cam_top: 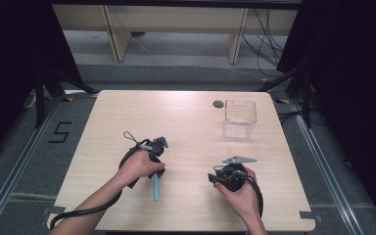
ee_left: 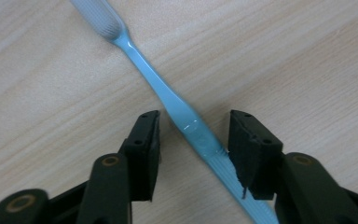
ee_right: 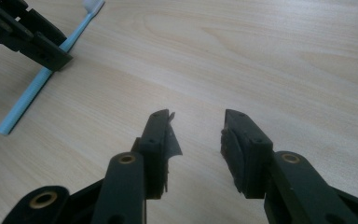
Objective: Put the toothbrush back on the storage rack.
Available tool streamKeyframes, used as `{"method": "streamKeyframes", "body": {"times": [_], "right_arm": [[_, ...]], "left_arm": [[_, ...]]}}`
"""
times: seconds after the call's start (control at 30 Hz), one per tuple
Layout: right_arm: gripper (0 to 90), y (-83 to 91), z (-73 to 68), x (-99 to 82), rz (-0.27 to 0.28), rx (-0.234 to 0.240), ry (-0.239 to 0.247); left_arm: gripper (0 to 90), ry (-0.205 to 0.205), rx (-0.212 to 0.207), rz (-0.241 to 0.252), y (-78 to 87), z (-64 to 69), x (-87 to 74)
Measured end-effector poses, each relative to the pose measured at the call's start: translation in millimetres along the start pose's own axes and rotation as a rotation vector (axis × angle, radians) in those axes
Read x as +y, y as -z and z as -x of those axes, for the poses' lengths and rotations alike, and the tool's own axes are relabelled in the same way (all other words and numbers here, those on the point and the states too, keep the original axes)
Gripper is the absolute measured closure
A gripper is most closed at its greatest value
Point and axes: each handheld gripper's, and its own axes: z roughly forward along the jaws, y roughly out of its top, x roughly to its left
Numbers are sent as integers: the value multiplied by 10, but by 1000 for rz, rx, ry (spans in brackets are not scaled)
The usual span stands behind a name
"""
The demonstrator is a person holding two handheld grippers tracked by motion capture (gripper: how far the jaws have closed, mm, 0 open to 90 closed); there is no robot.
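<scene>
Your left gripper (ee_left: 193,128) sits low over the table (cam_top: 191,122), its jaws spread with the toothbrush (ee_left: 168,93) lying between them. The light blue handle crosses the gap at a slant; the right jaw's pad is at the ribbed part of the handle, and the left jaw stands just clear of it. The pale bristle head points away from the jaws, flat on the wood.

From above, your left hand (cam_top: 139,166) holds that gripper (cam_top: 155,157) left of the table's middle, toward the near edge, and the toothbrush (cam_top: 156,188) shows below the hand, its handle end pointing at the near edge.

Your right gripper (ee_right: 196,123) is also spread, with bare wood between its jaws. A torn bit of pad hangs off its left jaw. Its camera sees the toothbrush (ee_right: 35,91) off to the upper left, under the left gripper's jaws (ee_right: 37,46). Your right hand (cam_top: 240,191) holds it right of the middle, near the near edge, well apart from the left one.

A clear plastic box (cam_top: 240,119) stands upright toward the far right corner, with a small dark round spot (cam_top: 218,104) just left of it.
</scene>
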Motion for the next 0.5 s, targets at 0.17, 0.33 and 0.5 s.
{"method": "streamKeyframes", "body": {"times": [0.17, 0.33, 0.5], "right_arm": [[621, -8, -3, -2, 4, 2, 5], [621, -7, -8, -4, 3, 2, 3], [621, -10, -6, -6, 1, 9, -1]], "left_arm": [[636, -33, 15, -5, 10, -26, -18], [716, -49, 1, -4, 13, -43, -46], [774, -86, -8, -7, 21, -60, -68]]}}
